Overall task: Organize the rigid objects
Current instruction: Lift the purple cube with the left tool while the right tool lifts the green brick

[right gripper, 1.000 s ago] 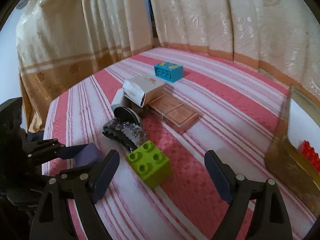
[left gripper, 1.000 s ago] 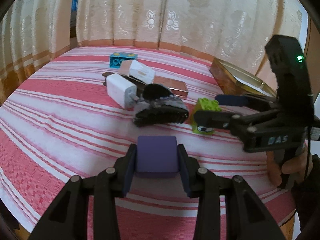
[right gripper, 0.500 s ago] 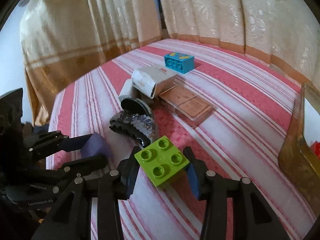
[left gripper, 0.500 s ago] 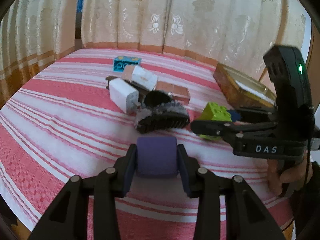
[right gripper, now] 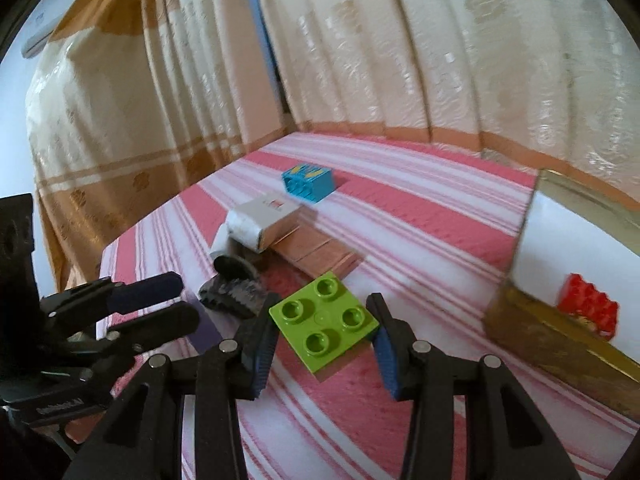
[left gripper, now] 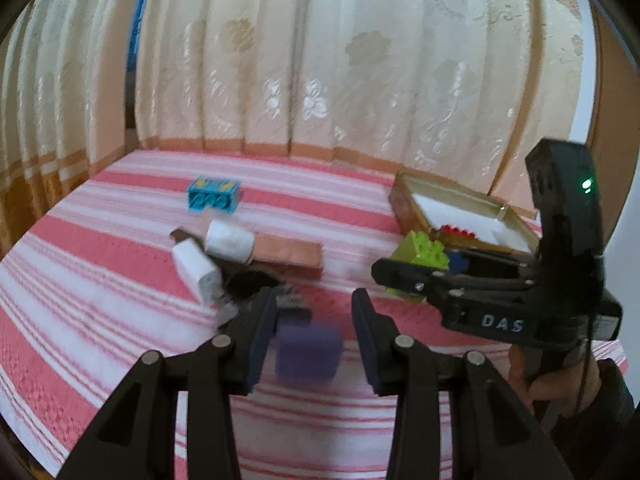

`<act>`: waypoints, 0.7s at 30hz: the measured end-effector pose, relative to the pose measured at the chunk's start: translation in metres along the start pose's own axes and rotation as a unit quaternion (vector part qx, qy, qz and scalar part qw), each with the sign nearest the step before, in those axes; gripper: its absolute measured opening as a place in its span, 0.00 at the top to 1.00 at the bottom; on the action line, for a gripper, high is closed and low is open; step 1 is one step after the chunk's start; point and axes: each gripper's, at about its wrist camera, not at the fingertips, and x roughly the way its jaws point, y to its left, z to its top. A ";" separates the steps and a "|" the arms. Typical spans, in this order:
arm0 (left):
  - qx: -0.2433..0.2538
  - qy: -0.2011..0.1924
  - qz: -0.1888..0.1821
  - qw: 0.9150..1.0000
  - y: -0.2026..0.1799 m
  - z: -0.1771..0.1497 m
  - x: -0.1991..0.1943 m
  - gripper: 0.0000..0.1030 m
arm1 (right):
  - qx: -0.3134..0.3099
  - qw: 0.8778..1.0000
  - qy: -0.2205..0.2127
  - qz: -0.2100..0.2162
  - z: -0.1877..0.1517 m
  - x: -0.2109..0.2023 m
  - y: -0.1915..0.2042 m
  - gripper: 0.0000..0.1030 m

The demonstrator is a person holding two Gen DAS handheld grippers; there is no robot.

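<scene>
Right gripper (right gripper: 322, 334) is clamped on the green brick (right gripper: 325, 325). The purple block (left gripper: 309, 352) sits between the left gripper (left gripper: 314, 338) jaws, grip unclear.

Purple block (left gripper: 309, 350) motion-blurred between left tongs (left gripper: 314, 334) — contact unclear; tray (right gripper: 560, 336) cut by edge.
</scene>
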 end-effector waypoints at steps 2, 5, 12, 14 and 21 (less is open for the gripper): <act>0.010 -0.009 -0.002 1.000 -0.006 0.004 -0.004 0.63 | 0.004 1.000 -0.011 -0.008 0.000 -0.005 -0.005 0.55; 0.022 -0.013 0.004 1.000 -0.011 0.009 -0.006 0.63 | 0.017 1.000 -0.024 -0.011 0.002 -0.011 -0.013 0.55; 0.035 0.042 -0.005 0.998 -0.015 -0.010 0.008 0.49 | 0.034 0.999 -0.032 -0.023 0.002 -0.017 -0.024 0.55; 0.041 0.064 -0.020 0.997 -0.023 -0.018 0.016 0.43 | 0.038 0.998 -0.034 -0.024 0.002 -0.018 -0.026 0.55; 0.037 0.103 -0.016 0.994 -0.039 -0.035 0.034 0.44 | 0.048 0.998 -0.041 -0.026 0.001 -0.025 -0.032 0.55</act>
